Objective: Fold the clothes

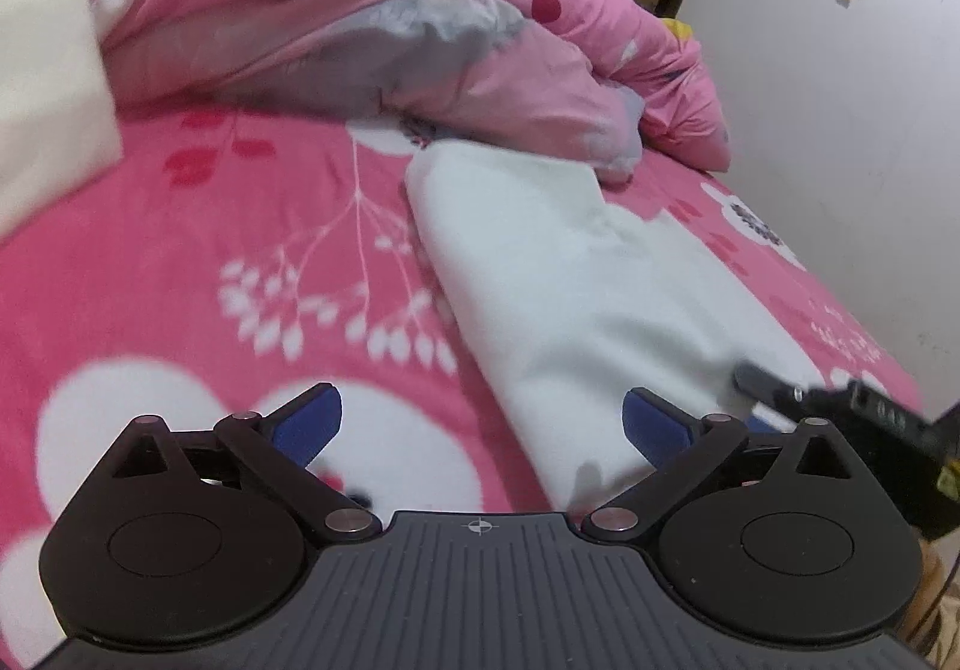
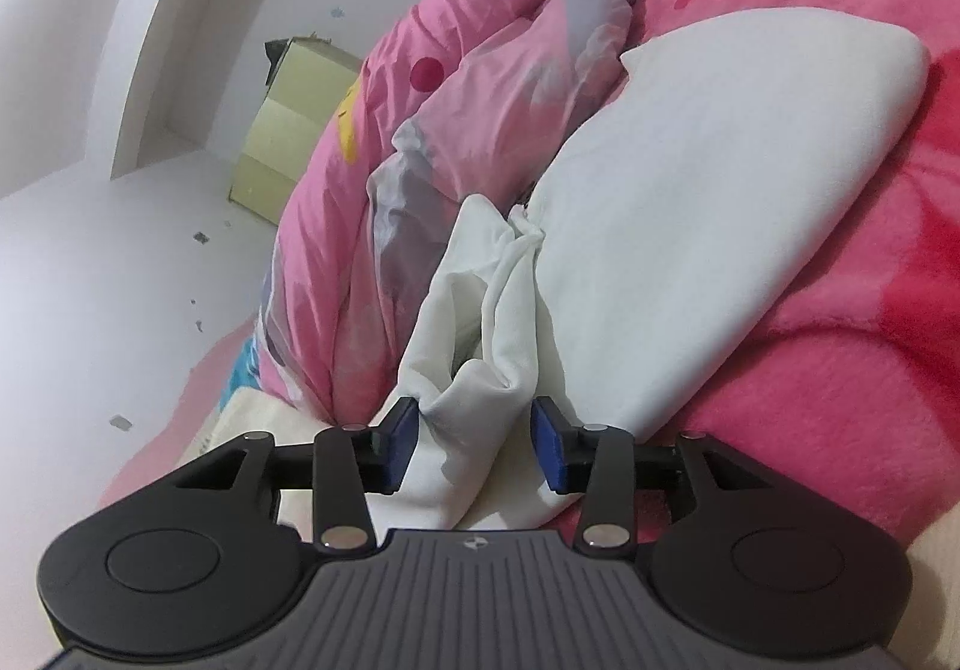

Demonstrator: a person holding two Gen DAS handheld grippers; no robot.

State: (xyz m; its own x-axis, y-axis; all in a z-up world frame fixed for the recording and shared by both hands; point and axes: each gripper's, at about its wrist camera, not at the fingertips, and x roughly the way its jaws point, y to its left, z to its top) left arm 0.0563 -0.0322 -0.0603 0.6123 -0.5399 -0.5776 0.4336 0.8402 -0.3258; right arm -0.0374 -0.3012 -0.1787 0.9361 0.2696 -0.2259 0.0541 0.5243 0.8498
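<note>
Two hand-held grippers work over one white, soft cotton garment (image 1: 576,274) that lies part-folded as a long band on the pink fleece bed cover with white flower print (image 1: 180,262). Behind the garment, on its far side, a crumpled pink and grey quilt (image 1: 360,9) is heaped against the white wall (image 1: 840,129).

To do this step well, I judge the loose, bunched end of the garment should be let down flat on top of the folded band, its edges squared to the band's long sides, and only then should the pads draw back, so no crease is trapped.

In the left wrist view the left hand-held gripper (image 1: 480,424) has its blue pads spread wide, nothing between them; it points downward over the near end of the garment, its right pad over the white cloth and its left pad over the bed cover. The right hand-held gripper (image 2: 474,439) is rolled well over, so the bed looks tilted in its view, and points nearly level along the garment. Its jaws stand partly apart with the rumpled cloth end between them; the left pad seems to touch the cloth, the right pad stands just clear, so it does not look clamped.
</note>
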